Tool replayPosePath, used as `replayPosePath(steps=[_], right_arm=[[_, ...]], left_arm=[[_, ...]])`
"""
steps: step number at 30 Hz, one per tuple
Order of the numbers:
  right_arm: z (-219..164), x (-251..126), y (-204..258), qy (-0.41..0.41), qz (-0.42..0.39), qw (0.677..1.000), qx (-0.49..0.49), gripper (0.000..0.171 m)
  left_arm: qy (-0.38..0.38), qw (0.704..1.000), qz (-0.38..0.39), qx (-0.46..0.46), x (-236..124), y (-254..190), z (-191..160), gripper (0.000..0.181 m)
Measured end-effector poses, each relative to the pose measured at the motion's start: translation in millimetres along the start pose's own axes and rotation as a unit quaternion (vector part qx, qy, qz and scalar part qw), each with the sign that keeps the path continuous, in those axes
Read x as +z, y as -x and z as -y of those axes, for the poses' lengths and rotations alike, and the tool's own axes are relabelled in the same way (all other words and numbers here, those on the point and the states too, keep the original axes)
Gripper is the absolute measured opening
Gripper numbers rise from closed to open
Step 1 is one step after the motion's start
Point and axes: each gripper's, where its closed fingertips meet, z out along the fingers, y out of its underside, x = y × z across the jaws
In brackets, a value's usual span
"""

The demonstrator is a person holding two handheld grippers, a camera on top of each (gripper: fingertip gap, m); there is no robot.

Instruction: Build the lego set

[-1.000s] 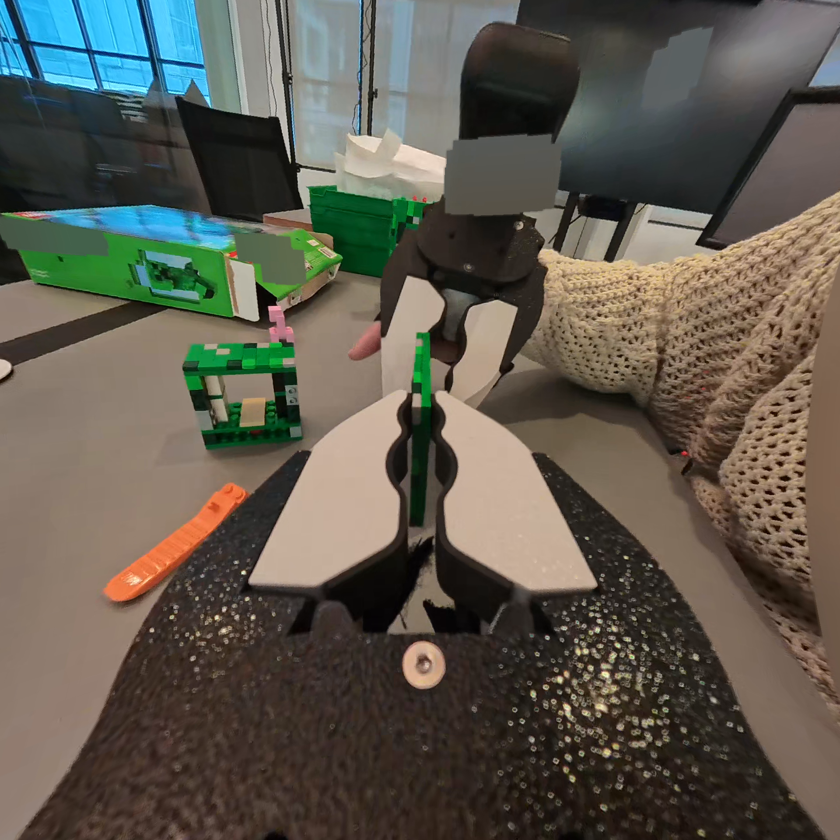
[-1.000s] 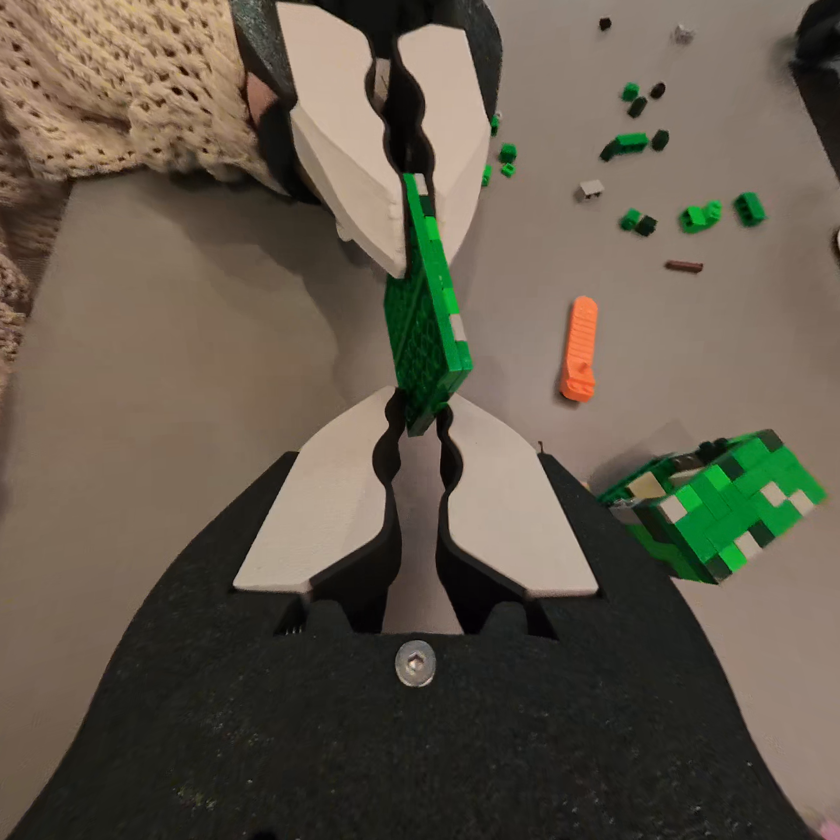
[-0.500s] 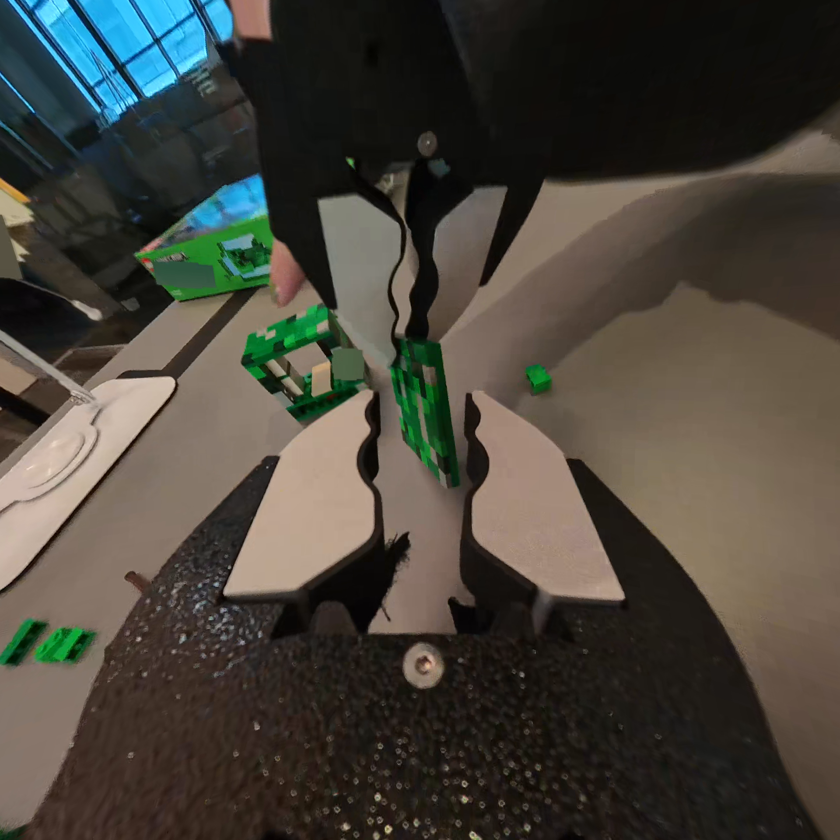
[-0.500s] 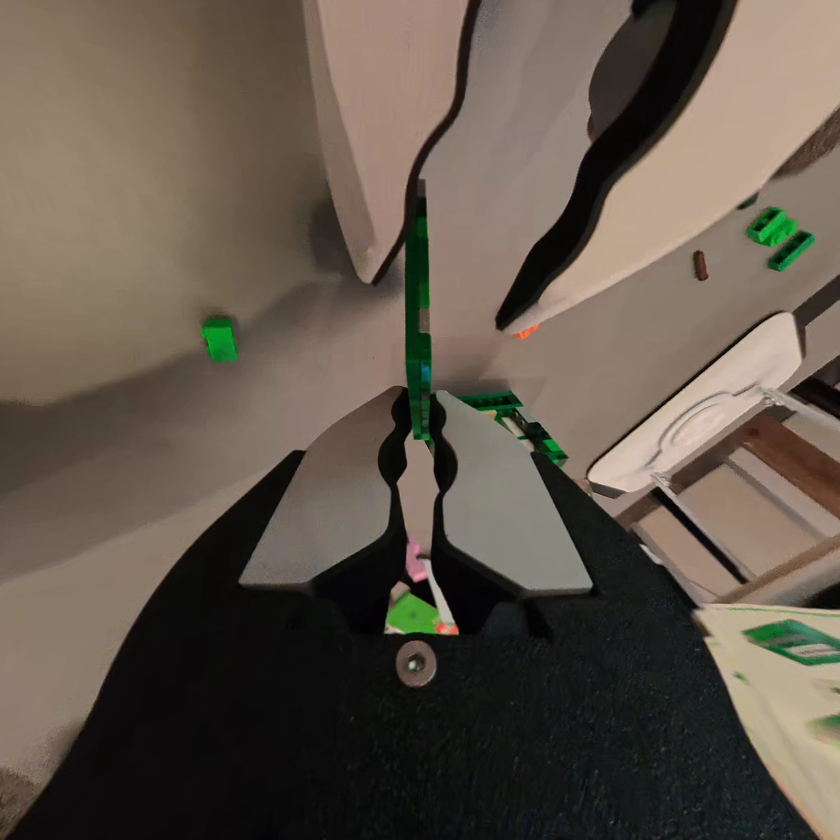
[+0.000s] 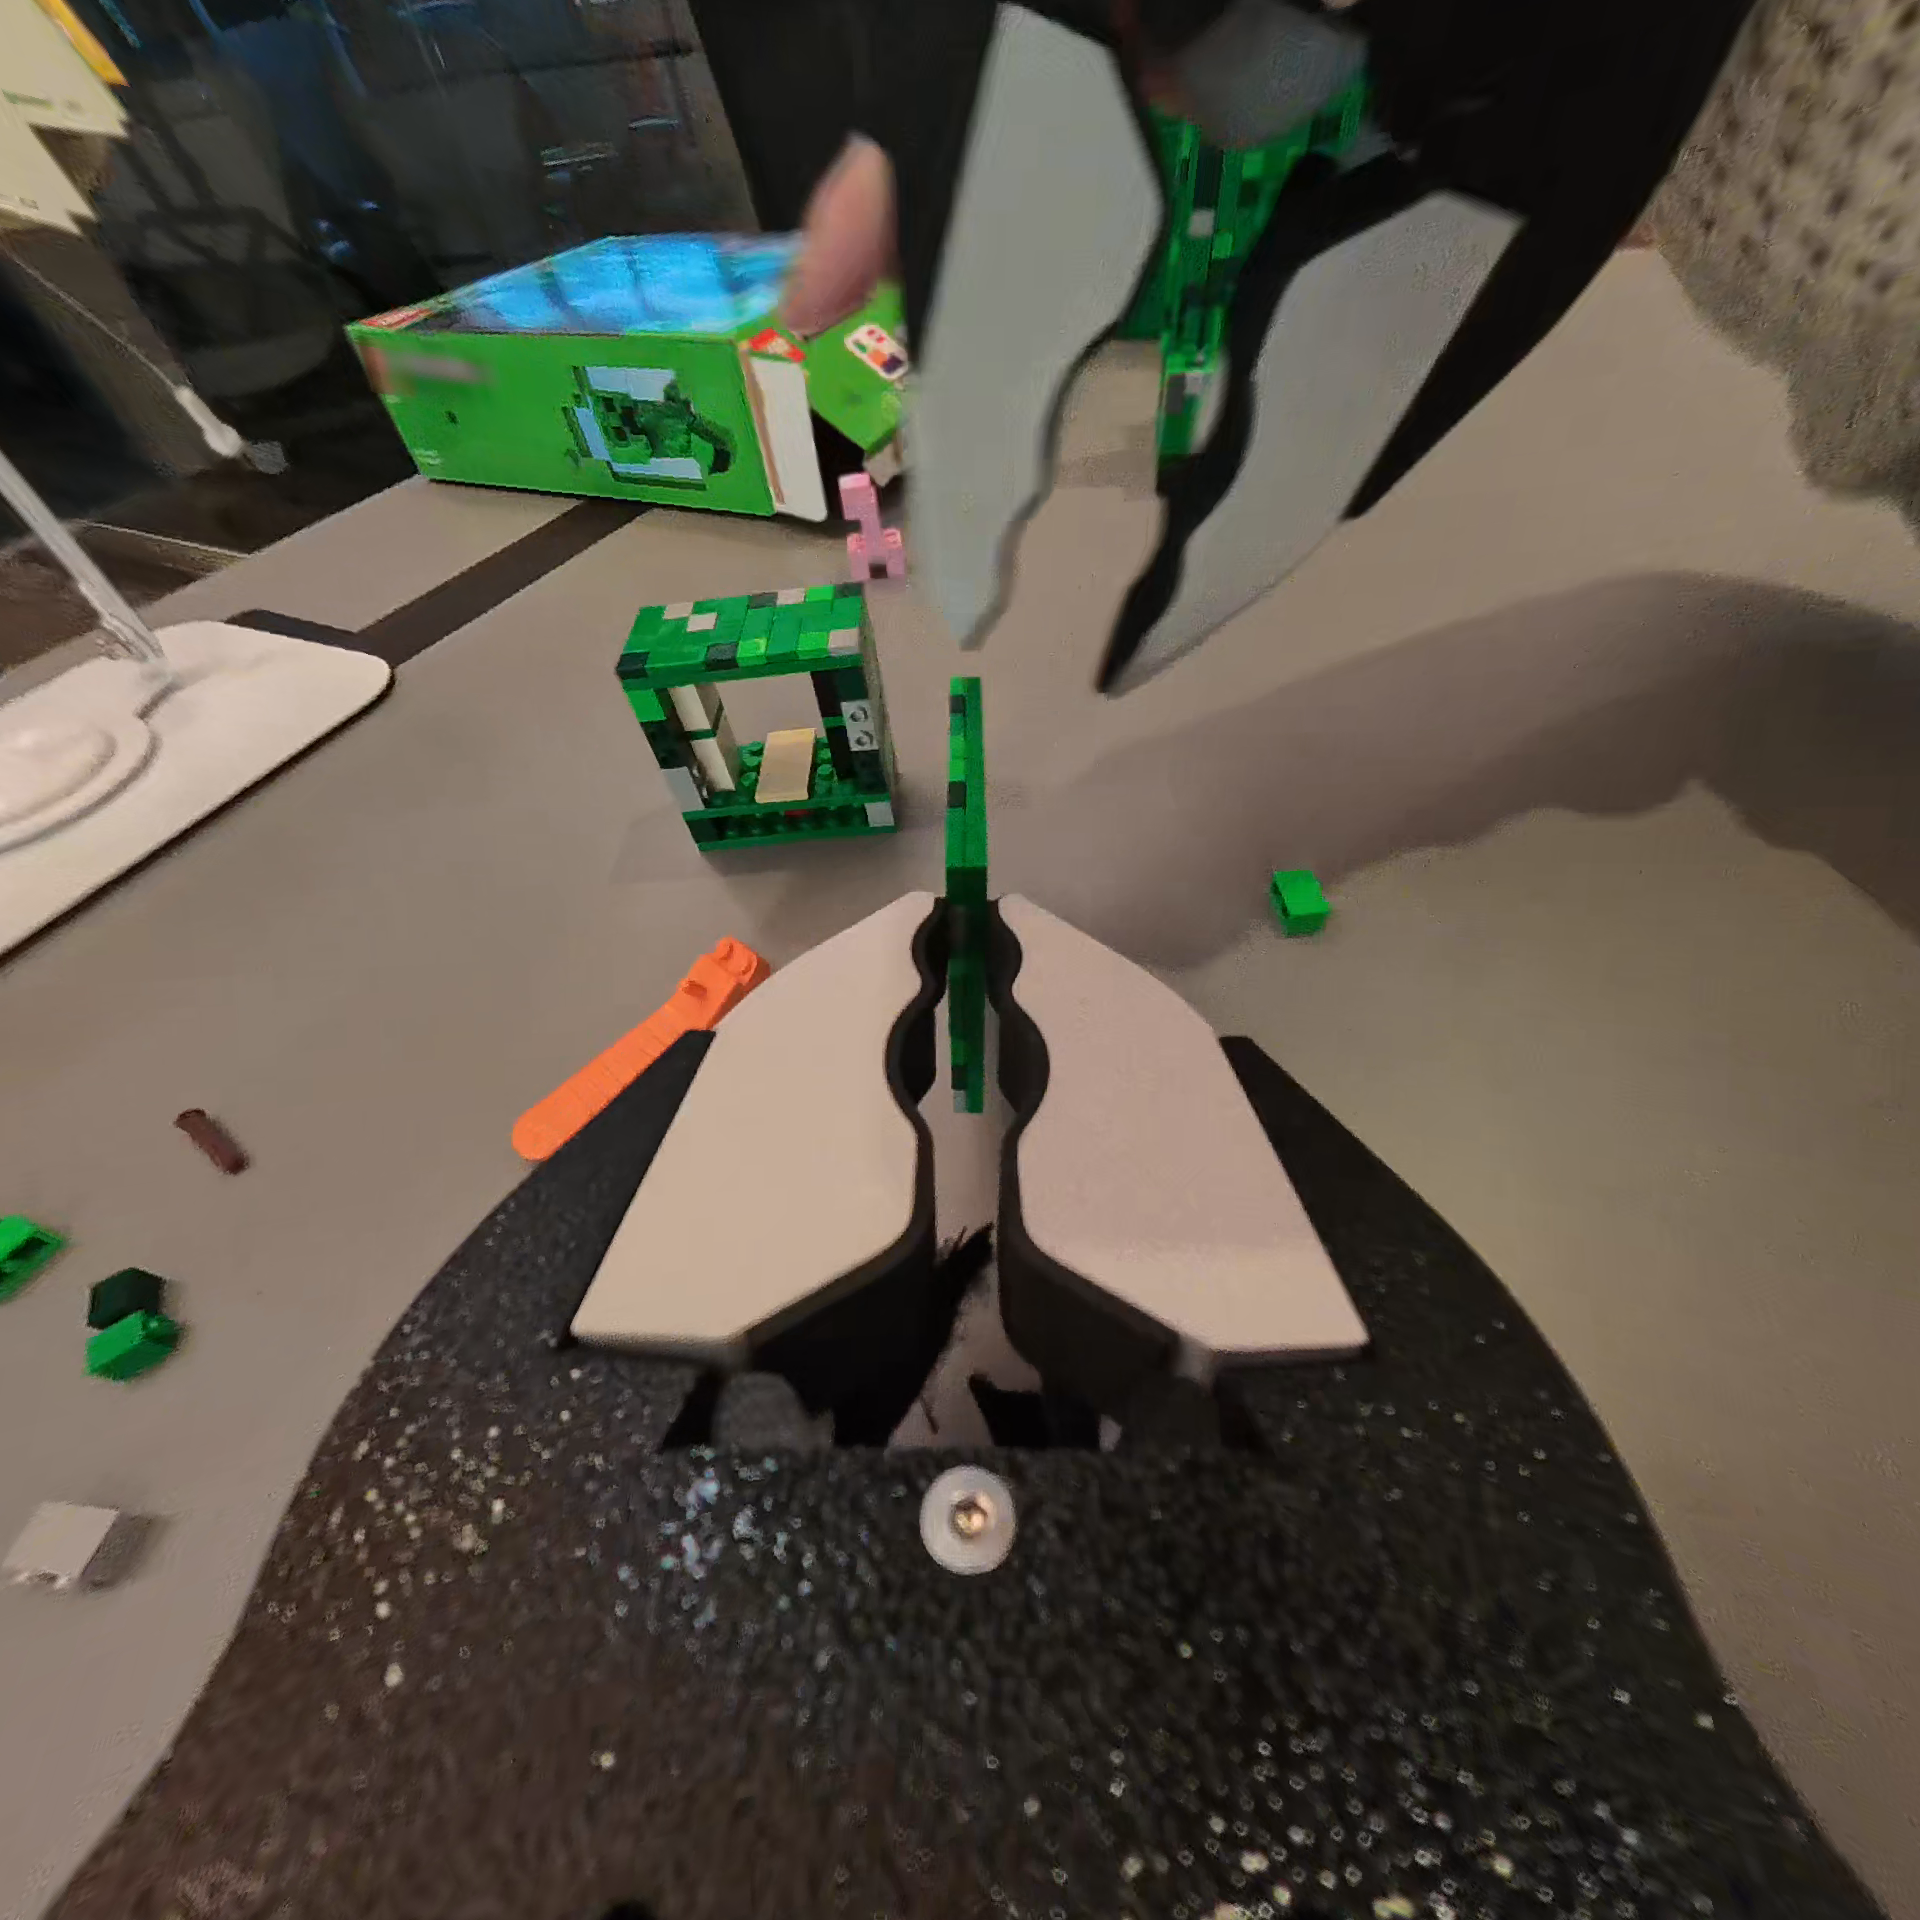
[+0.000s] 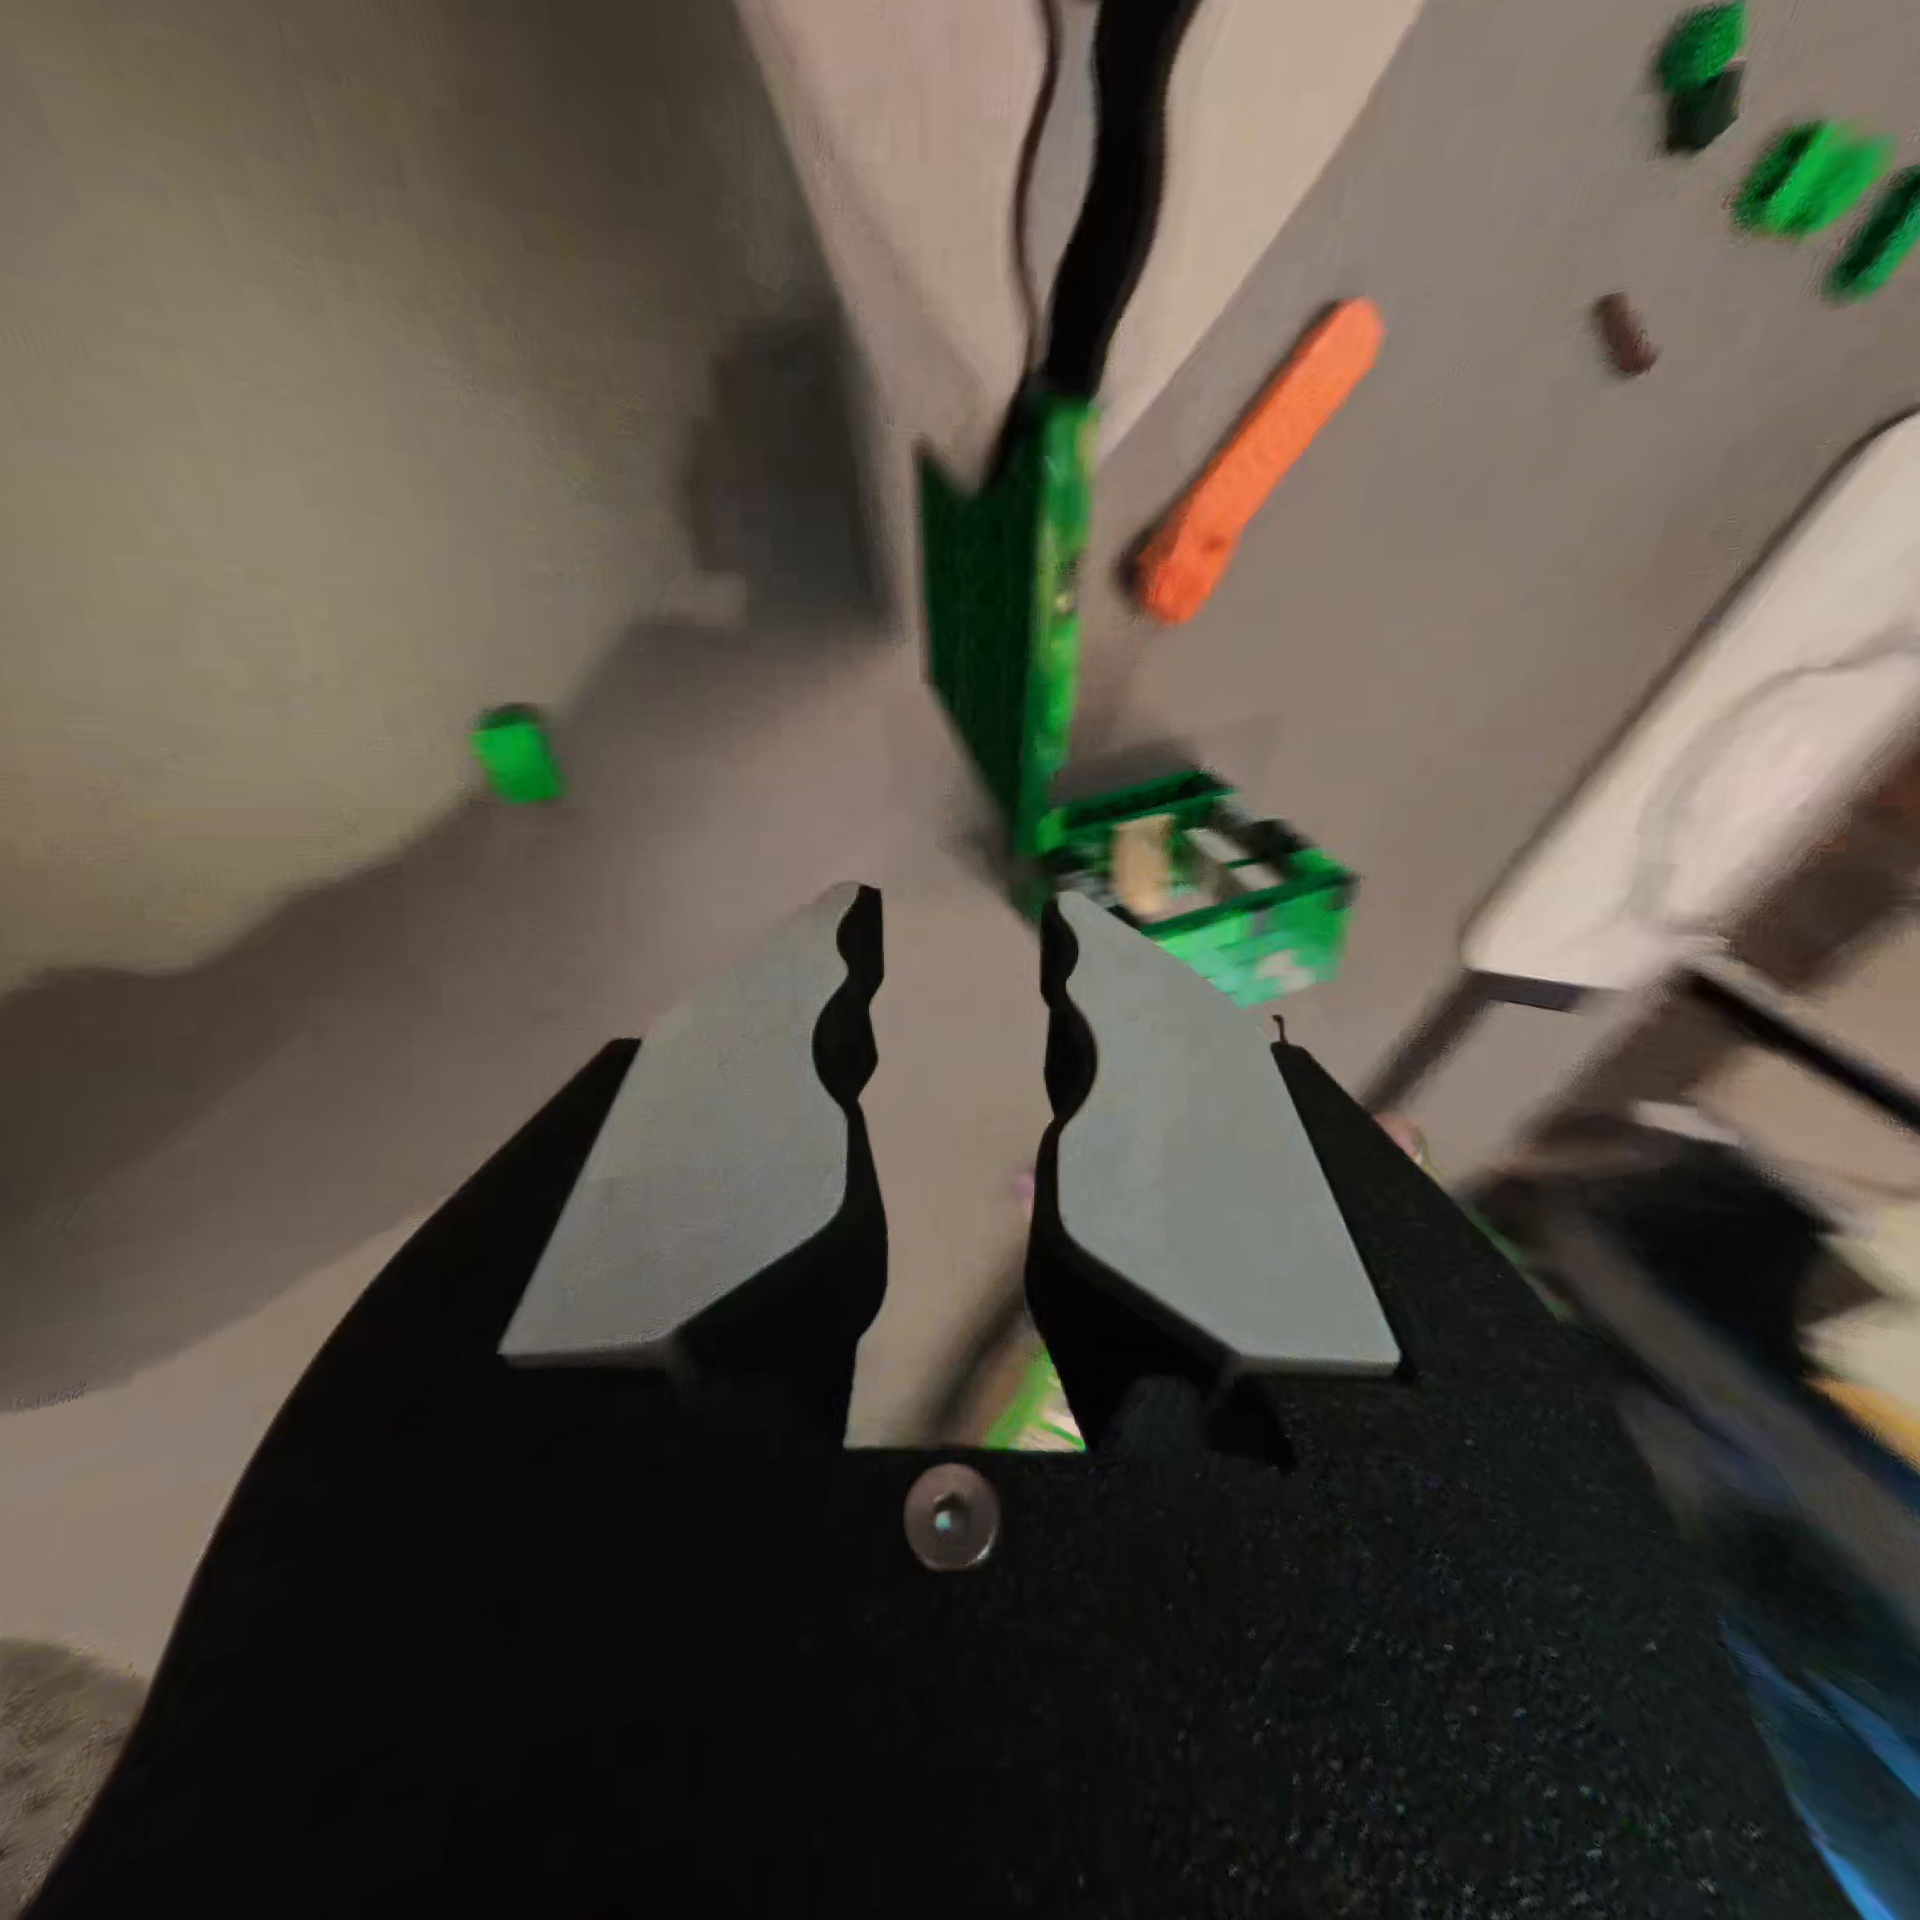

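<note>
My left gripper (image 5: pixel 966 906) is shut on a flat green lego panel (image 5: pixel 964 790), held edge-on and upright above the grey table (image 5: pixel 1558 1039). My right gripper (image 5: pixel 1039 655) hangs just above the panel's top edge, open and empty. In the right wrist view its jaws (image 6: pixel 961 914) stand apart, a short way from the blurred panel (image 6: pixel 997 613). A hollow green lego cube (image 5: pixel 764 717) stands on the table, left of and behind the panel; it also shows in the right wrist view (image 6: pixel 1205 883).
An orange brick separator (image 5: pixel 634 1049) lies left of my left gripper. A loose green brick (image 5: pixel 1299 902) lies to the right. The green set box (image 5: pixel 582 416), a pink piece (image 5: pixel 873 530) and a white pad (image 5: pixel 156 717) are farther back. Small bricks (image 5: pixel 125 1330) lie at left.
My left gripper, open half a second ago, has shut on the panel again. My right gripper has let go of the panel, opened and drawn back from it.
</note>
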Motion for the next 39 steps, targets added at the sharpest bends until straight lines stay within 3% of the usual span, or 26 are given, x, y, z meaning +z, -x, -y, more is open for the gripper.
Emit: replayPosePath(steps=[4,10,20,23,26,31,34,39], right_arm=[[-1,2,58,-0.149,0.167,0.969,0.102,0.024],[-1,36,87,-0.156,0.129,0.977,0.074,0.024],[18,40,90,-0.202,0.128,0.967,0.085,0.012],[19,41,82,-0.208,0.069,0.971,0.090,0.012],[19,35,52,-0.212,-0.097,0.970,0.075,0.012],[24,9,26,-0.219,-0.328,0.919,0.021,0.011],[28,7,25,-0.217,-0.380,0.899,0.005,0.012],[36,26,44,-0.199,-0.315,0.928,-0.032,0.012]], left_arm=[[-0.011,0.996,-0.043,-0.071,-2,2,0,0.006],[-0.010,0.992,-0.048,-0.115,-1,6,-3,0.006],[0.012,0.992,-0.027,-0.120,1,9,-10,0.006],[0.016,0.992,-0.022,-0.124,1,11,-11,0.006],[0.025,0.991,-0.012,-0.128,2,12,-14,0.006],[0.026,0.989,-0.007,-0.146,2,13,-15,0.006],[0.026,0.990,-0.005,-0.142,2,13,-15,0.006],[0.028,0.990,-0.008,-0.139,3,11,-15,0.006]])
